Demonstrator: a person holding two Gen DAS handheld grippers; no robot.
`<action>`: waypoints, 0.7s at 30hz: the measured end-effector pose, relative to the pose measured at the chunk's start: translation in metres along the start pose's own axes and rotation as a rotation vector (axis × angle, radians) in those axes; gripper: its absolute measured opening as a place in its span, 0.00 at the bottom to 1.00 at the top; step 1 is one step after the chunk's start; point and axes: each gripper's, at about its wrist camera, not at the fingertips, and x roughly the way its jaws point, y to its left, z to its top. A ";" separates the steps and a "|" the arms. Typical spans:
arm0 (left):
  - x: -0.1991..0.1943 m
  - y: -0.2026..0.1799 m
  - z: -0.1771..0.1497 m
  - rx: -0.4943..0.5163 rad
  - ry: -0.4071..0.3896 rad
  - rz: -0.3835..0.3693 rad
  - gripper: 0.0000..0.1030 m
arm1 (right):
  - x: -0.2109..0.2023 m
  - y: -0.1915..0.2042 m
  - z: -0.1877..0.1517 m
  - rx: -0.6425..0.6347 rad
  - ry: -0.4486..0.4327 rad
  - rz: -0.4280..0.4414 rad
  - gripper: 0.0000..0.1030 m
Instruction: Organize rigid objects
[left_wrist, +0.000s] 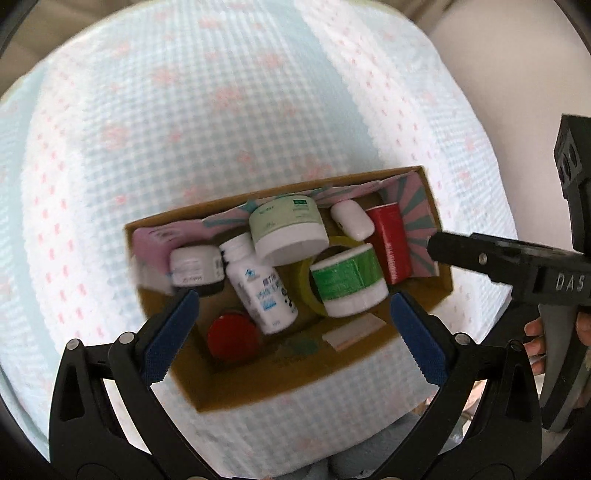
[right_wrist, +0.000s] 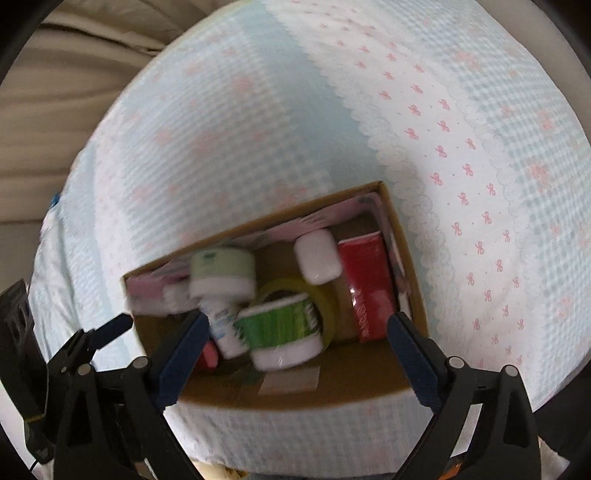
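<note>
Cardboard box of jars below both grippers — left gripper, right gripper — jaws apart, empty.

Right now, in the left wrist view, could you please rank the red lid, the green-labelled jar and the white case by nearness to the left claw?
1. Red lid, beside the left claw's left finger.
2. Green-labelled jar, box centre.
3. White case, far wall.
</note>
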 end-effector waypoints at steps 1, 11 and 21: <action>-0.010 -0.001 -0.005 -0.010 -0.021 0.002 1.00 | -0.007 0.003 -0.005 -0.019 -0.005 0.001 0.93; -0.108 -0.035 -0.051 -0.108 -0.188 0.116 1.00 | -0.085 0.009 -0.056 -0.163 -0.105 -0.011 0.93; -0.229 -0.133 -0.111 -0.193 -0.558 0.200 1.00 | -0.221 -0.011 -0.108 -0.347 -0.418 -0.060 0.93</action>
